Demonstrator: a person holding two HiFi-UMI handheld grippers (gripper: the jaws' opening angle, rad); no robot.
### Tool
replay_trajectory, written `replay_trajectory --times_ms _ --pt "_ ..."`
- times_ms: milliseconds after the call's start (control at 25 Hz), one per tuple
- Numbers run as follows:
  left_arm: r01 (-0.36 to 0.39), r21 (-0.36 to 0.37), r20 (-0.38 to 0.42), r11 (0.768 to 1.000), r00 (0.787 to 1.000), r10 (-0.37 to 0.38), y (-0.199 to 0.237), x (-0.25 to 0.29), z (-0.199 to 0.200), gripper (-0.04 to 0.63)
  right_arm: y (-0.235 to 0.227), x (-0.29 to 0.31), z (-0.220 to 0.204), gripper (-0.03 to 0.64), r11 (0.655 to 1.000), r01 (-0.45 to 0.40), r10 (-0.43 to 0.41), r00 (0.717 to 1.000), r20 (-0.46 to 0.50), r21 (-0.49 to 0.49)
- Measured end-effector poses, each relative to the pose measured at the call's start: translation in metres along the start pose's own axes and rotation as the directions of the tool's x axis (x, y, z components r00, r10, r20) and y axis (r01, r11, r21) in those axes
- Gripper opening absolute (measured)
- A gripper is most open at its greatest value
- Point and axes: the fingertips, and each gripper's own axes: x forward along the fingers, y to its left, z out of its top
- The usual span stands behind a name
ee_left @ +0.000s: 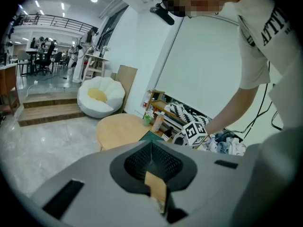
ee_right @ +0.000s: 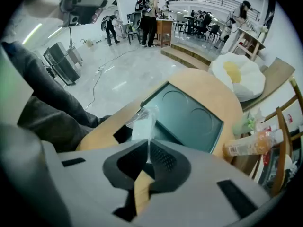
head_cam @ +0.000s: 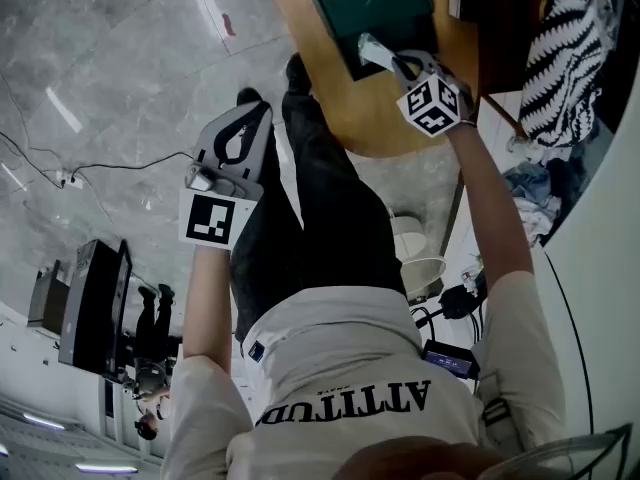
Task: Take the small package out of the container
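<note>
One small package (ee_right: 144, 121), a limp clear bag, sits at the centre of the right gripper view, pinched by one edge in my right gripper (ee_right: 148, 144), whose jaws are pressed together on it. It lies over the near edge of the dark container (ee_right: 189, 117). I hold only a thin strip of film, so I judge a quick swing could let it slide out, back into the container or onto the wooden surface (ee_right: 208, 82). My left gripper (ee_left: 151, 148), pressed together and empty, is low at the head view's left, well apart, no help in a drop.
</note>
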Motion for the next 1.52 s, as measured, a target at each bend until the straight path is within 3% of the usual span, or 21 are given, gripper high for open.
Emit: replay_trajectory --times_ms 280,600,800,1000,1240,1520 --pt "0.015 0.089 0.025 0.996 1.0 -0.018 -0.019 -0.027 0.048 0.023 -0.001 -0.074 0.032 0.029 0.986 0.028 -0.045 0.993 0.105 0.162" --pt "0.02 0.149 0.057 0.989 0.998 -0.029 -0.038 -0.052 0.095 0.023 -0.004 -0.156 0.065 0.029 0.97 0.054 -0.105 0.972 0.208 0.237" --pt "0.02 0.189 0.082 0.982 0.996 -0.036 -0.046 -0.08 0.12 0.023 -0.005 -0.21 0.084 0.029 0.943 0.094 -0.187 0.942 0.277 0.319" --pt "0.014 0.182 0.106 0.983 0.994 -0.034 -0.045 -0.122 0.137 0.023 0.004 -0.271 0.105 0.029 0.883 0.125 -0.301 0.89 0.342 0.452" --pt "0.042 0.174 0.092 0.984 0.994 -0.058 -0.052 -0.179 0.137 0.023 0.042 -0.329 0.119 0.029 0.762 0.093 -0.429 0.814 0.391 0.641" --pt "0.119 0.228 0.086 0.966 0.986 -0.141 -0.074 -0.243 0.133 0.023 0.107 -0.383 0.13 0.029 0.655 0.09 -0.551 0.736 0.393 0.75"
